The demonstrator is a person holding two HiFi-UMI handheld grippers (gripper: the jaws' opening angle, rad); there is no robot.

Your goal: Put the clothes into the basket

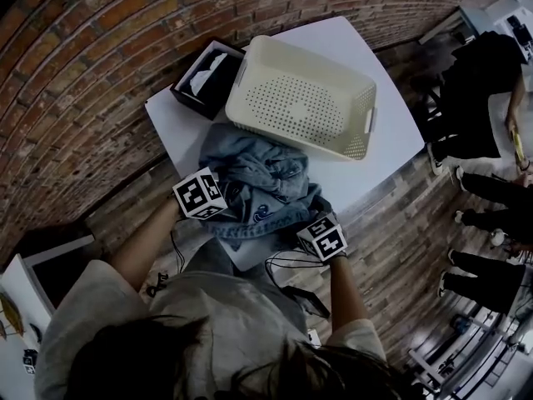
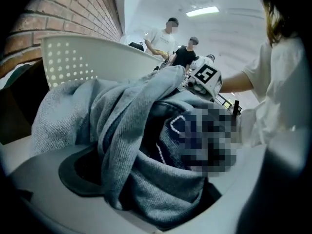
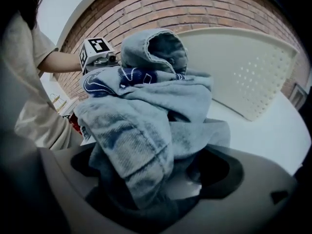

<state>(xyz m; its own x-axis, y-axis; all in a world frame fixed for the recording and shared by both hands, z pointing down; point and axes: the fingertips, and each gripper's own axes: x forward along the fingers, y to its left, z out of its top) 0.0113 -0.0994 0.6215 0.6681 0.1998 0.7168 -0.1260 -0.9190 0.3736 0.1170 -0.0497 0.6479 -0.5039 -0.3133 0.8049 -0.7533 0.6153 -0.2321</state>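
Observation:
A crumpled pile of blue denim clothes (image 1: 260,182) lies on the white table (image 1: 371,169), just in front of the empty cream perforated basket (image 1: 301,98). My left gripper (image 1: 210,198) is at the pile's left edge and my right gripper (image 1: 316,230) at its near right edge. In the left gripper view, grey-blue cloth (image 2: 126,126) fills the wide gap of the left gripper (image 2: 156,194), with the basket (image 2: 83,57) behind it. In the right gripper view, a denim fold (image 3: 141,130) hangs between the widely spread jaws of the right gripper (image 3: 156,191); the basket (image 3: 243,72) stands beyond.
A black box of white tissues (image 1: 204,77) sits at the table's far left corner beside the basket. People (image 1: 483,82) stand to the right of the table on the brick floor. A brick wall runs behind the table.

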